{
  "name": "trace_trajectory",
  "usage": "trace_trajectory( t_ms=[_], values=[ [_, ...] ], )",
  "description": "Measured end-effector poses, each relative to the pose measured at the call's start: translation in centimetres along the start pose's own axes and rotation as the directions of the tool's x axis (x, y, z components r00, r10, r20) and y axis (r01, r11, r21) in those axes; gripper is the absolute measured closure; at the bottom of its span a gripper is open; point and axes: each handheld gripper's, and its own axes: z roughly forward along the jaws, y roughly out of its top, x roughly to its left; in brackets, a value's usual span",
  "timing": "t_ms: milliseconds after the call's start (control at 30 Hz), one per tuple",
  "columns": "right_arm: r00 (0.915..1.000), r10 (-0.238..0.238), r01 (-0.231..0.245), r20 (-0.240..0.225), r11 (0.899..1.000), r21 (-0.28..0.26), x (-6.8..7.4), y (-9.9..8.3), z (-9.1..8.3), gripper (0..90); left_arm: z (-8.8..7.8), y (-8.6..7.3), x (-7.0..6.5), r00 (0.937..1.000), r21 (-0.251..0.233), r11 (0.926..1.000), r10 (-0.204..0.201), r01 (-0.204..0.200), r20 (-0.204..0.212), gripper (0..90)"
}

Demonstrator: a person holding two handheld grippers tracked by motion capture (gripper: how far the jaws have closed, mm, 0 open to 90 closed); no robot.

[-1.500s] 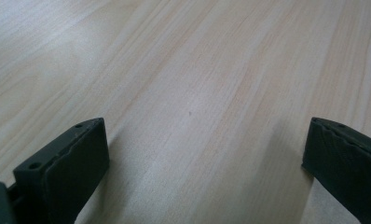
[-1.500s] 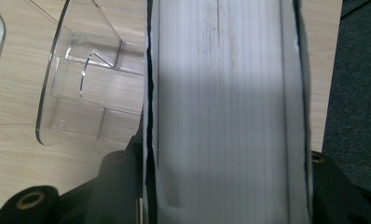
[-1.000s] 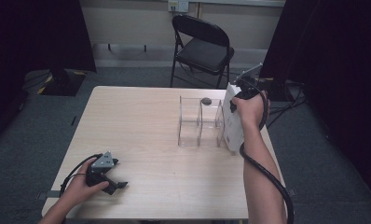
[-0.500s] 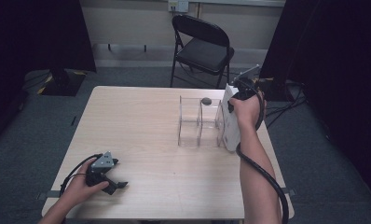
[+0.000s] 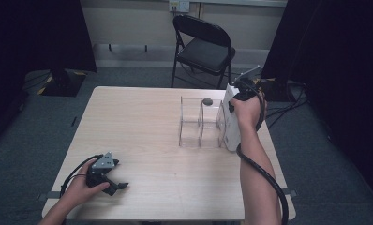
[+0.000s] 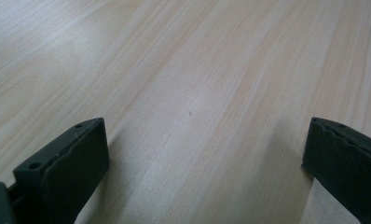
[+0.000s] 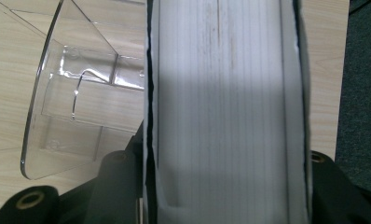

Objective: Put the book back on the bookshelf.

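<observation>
A thick white book (image 5: 231, 125) stands upright on the table, right against the right end of a clear acrylic rack (image 5: 200, 123). My right gripper (image 5: 236, 100) grips the book from above and is shut on it. In the right gripper view the book's page edges (image 7: 225, 93) fill the gap between the jaws of the right gripper (image 7: 225, 189), with the rack's clear wall (image 7: 76, 107) to their left. My left gripper (image 5: 116, 177) rests on the table near the front left corner. In its own view the left gripper (image 6: 204, 158) is open over bare wood.
A small dark round object (image 5: 207, 101) lies on the table just behind the rack. The table's right edge (image 5: 274, 154) runs close to the book. A black folding chair (image 5: 202, 47) stands beyond the far edge. Grey carpet surrounds the table.
</observation>
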Motion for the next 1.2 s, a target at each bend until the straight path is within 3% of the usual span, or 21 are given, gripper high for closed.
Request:
trace_trajectory(
  t_ms=[733, 1200],
  values=[
    [0.9997, -0.019, 0.019, -0.017, 1.0, -0.003, -0.52, -0.43, 0.1, 48.1, 0.0, 0.0, -0.02, 1.0, 0.0, 1.0, 0.0, 0.0, -0.002, 0.0],
    [0.9995, -0.028, 0.029, -0.015, 0.999, 0.023, -0.75, -0.88, -0.1, 35.0, 0.0, 0.0, -0.02, 1.0, 0.0, 1.0, 0.0, 0.0, -0.002, 0.0]
  ],
)
